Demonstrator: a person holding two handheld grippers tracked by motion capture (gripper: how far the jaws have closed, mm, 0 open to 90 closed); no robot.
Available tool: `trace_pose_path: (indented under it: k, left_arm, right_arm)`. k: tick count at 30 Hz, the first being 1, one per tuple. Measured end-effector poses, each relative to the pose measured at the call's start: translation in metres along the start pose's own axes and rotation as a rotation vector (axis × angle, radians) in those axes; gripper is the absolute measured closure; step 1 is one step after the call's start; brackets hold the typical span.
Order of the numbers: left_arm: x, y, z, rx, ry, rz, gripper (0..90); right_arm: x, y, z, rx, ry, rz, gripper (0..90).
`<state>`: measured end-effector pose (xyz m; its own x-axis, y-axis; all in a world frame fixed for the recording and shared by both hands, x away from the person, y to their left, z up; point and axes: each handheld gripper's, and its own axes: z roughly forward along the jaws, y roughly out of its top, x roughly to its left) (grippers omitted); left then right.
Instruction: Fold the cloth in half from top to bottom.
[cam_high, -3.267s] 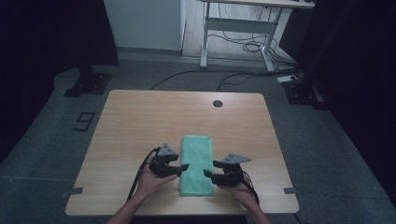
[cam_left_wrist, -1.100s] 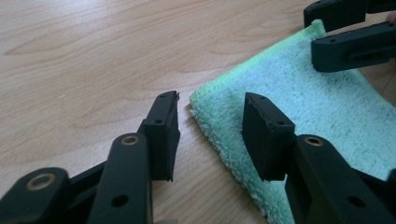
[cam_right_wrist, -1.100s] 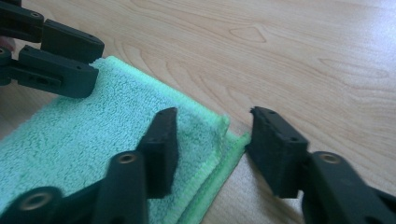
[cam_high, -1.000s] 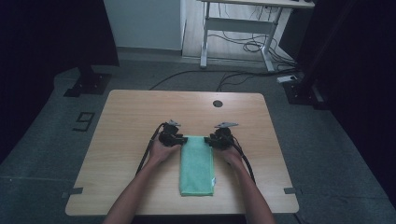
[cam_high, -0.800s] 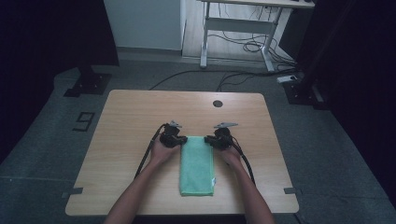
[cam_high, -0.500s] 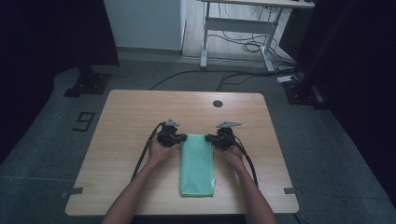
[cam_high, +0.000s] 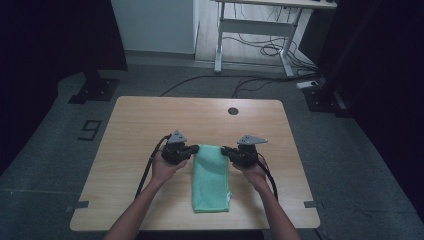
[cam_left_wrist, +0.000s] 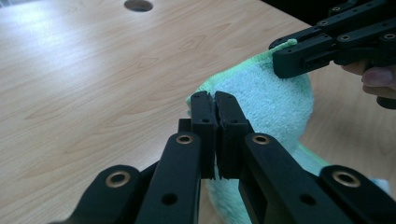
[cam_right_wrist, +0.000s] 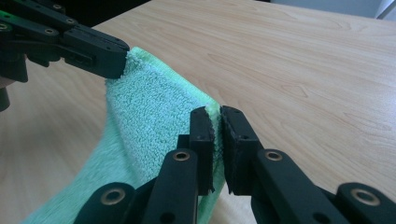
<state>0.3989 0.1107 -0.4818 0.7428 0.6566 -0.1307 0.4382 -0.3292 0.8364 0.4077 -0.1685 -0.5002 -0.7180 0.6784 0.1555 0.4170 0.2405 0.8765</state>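
Left tool (cam_high: 192, 150) clamped on the far left corner of the green towel (cam_high: 211, 176), jaws having just closed, a thin fold of terry pinched between the pads as seen in the left gripper view (cam_left_wrist: 214, 103). Right tool (cam_high: 226, 151) clamped likewise on the far right corner, jaws also just closed, a sliver of green edge caught between its pads in the right gripper view (cam_right_wrist: 216, 116). Both tools facing each other across the towel's far edge, each held in a hand (cam_high: 166, 167), forearms entering from the near side of the high view. Far end of the towel lifted off the bench (cam_high: 150, 120) and sagging between the two grips; rest of the towel lying folded in a long strip toward the near edge, roughly at the middle of the bench. Round hole (cam_high: 233, 111) in the wood near the far edge, well apart from the towel. Cables trailing from each tool back along the forearms.
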Motion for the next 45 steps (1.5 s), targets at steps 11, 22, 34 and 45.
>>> trace_pose_path:
  k: [11, 22, 34, 45]
  left_arm:
    - [-0.015, -0.013, -0.007, -0.001, -0.003, 0.042, 86.9]
    - [-0.040, -0.040, -0.023, 0.015, -0.028, 0.064, 86.9]
    - [-0.066, -0.071, -0.042, 0.027, -0.062, 0.072, 86.0]
    - [-0.090, -0.105, -0.044, 0.119, -0.106, 0.118, 68.4]
  right_arm:
    - [0.009, -0.010, -0.012, -0.014, 0.009, -0.026, 81.8]
    - [0.030, -0.032, -0.028, 0.000, 0.065, -0.044, 81.7]
    - [0.059, -0.062, -0.046, 0.034, 0.140, -0.053, 81.0]
    - [0.081, -0.093, -0.058, 0.131, 0.182, -0.098, 69.5]
